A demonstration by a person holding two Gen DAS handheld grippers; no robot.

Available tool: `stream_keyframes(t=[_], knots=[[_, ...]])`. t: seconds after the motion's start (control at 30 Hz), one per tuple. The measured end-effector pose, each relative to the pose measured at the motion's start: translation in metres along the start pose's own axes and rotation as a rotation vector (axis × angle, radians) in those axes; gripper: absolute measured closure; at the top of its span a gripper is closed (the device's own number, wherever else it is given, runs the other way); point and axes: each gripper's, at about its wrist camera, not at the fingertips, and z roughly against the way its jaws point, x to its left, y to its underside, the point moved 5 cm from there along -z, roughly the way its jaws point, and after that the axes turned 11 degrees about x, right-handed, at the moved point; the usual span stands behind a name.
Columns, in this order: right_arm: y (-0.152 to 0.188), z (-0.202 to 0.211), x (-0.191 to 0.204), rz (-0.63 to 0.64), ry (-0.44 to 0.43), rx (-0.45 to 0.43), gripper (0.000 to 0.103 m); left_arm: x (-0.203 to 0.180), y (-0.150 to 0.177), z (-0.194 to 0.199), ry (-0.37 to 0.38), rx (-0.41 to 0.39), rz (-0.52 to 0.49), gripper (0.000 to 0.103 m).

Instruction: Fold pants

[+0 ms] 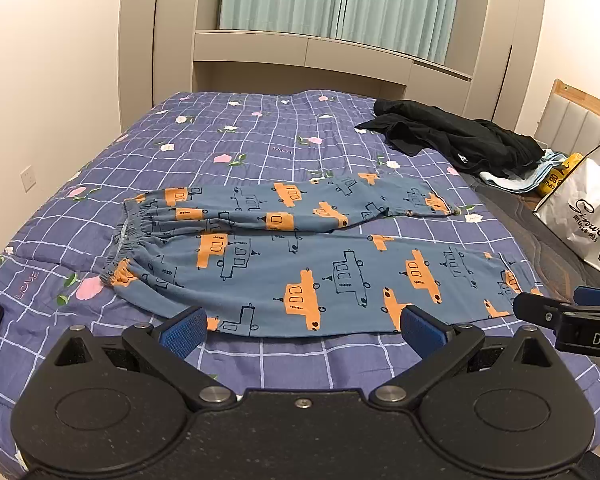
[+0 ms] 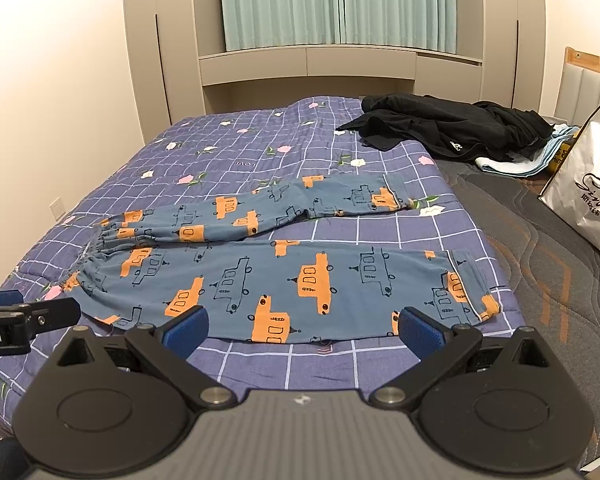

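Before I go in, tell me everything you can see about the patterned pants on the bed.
The pants are blue soft-looking fabric printed with orange and outlined vehicles. They lie flat and unfolded across the purple checked quilt, with the gathered elastic waistband to the left and the cuffs to the right. The near leg lies straight; the far leg angles away, leaving a gap between them. The left gripper and right gripper are open at the near edge, gripping nothing. The black clothes lie apart.

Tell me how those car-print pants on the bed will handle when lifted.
The pants lie flat and wrinkled, so probably floppy and light, sagging from any pinch. The gathered waistband may bunch. Both the left gripper and right gripper are open.
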Motion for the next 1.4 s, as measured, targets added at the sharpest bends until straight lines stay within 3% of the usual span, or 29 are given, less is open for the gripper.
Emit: stream_keyframes(t=[0.87,1.4], knots=[[-0.001,-0.004,-0.001,0.002,-0.001,0.006,0.000,-0.003,-0.003,0.000,0.002,0.004,-0.001,0.000],[-0.001,-0.024,-0.007,0.002,0.002,0.039,0.000,0.008,-0.006,-0.028,0.004,0.048,0.002,0.000]])
